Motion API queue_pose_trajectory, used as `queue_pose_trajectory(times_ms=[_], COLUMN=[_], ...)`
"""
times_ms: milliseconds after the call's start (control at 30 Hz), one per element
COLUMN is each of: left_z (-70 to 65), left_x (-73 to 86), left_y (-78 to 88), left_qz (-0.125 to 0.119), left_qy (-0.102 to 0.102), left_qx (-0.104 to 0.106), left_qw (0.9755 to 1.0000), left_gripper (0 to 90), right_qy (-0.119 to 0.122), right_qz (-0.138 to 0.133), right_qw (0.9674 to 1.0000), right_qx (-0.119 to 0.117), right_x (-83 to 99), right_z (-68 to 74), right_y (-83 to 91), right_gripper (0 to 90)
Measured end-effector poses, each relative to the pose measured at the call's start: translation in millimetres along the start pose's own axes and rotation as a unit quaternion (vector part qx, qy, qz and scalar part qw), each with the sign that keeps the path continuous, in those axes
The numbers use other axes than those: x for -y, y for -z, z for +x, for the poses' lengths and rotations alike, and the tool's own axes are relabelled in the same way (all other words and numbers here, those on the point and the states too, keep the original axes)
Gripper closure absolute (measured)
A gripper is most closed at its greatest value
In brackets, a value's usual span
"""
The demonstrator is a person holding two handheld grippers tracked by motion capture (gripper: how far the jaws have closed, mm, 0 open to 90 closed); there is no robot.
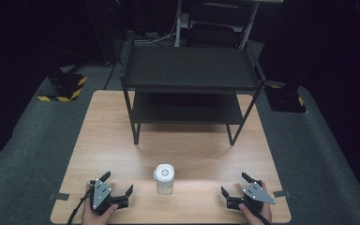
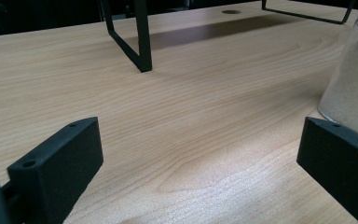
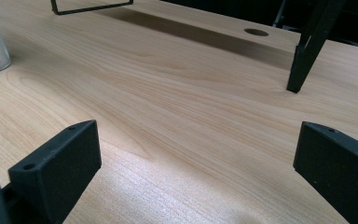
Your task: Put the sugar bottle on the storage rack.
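Two hand-held grippers were seen resting low on the near edge of the wooden table (image 1: pixel 122 136), the left gripper (image 1: pixel 118 184) and the right gripper (image 1: pixel 235 184) each with jaws spread wide and nothing between them. A small clear jar (image 1: pixel 164 179) with a white lid, filled with pale grains, stood upright between them, apart from both, in front of an empty black two-tier shelf (image 1: pixel 190 70). A sound grasp was judged to require jaws squared around the jar's body below the lid, closed gently so it was not tipped.
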State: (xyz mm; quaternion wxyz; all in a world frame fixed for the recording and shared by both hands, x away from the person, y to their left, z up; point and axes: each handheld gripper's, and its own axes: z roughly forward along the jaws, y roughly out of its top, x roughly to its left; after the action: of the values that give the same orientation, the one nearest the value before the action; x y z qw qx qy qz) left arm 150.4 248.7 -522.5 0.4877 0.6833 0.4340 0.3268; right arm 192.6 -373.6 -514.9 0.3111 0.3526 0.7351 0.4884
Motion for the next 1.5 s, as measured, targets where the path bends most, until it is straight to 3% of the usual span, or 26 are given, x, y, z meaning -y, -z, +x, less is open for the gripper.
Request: queue_pose_trajectory(times_ms=[233, 367, 633, 833, 1167, 1500], left_z=[-0.2, -1.8, -2.4, -3.8, -27.2, -44.9], left_x=[0.0, 1.4, 1.6, 0.8, -22.0, -34.2], left_y=[-0.8, 0.5, 1.2, 2.8, 13.3, 15.7], left_qz=[-0.001, -0.004, -0.004, -0.010, -0.055, -0.069], left_qy=[0.000, -0.004, -0.003, 0.009, 0.013, 0.019], left_qx=[0.000, 0.000, -0.003, 0.000, 0.009, 0.022], left_qw=[1.0000, 1.0000, 1.0000, 0.9999, 0.9984, 0.9972], left_gripper=[0.5, 0.5, 0.5, 0.5, 0.5, 0.5], right_qy=[-0.018, -0.008, -0.011, -0.013, -0.017, -0.019], right_qz=[-0.007, -0.005, -0.004, -0.006, -0.009, -0.009], right_qw=[0.9998, 0.9999, 0.9999, 0.9999, 0.9998, 0.9997], right_qx=[-0.004, -0.006, -0.009, -0.009, -0.009, -0.009], right_x=[3.2, 2.3, 2.2, 2.8, 3.7, 3.8], right_z=[-3.8, -3.0, -5.0, -4.9, -5.3, -5.6], right_y=[1.6, 1.8, 1.2, 1.4, 1.7, 1.7], right_gripper=[0.4, 0.4, 0.4, 0.4, 0.4, 0.4])
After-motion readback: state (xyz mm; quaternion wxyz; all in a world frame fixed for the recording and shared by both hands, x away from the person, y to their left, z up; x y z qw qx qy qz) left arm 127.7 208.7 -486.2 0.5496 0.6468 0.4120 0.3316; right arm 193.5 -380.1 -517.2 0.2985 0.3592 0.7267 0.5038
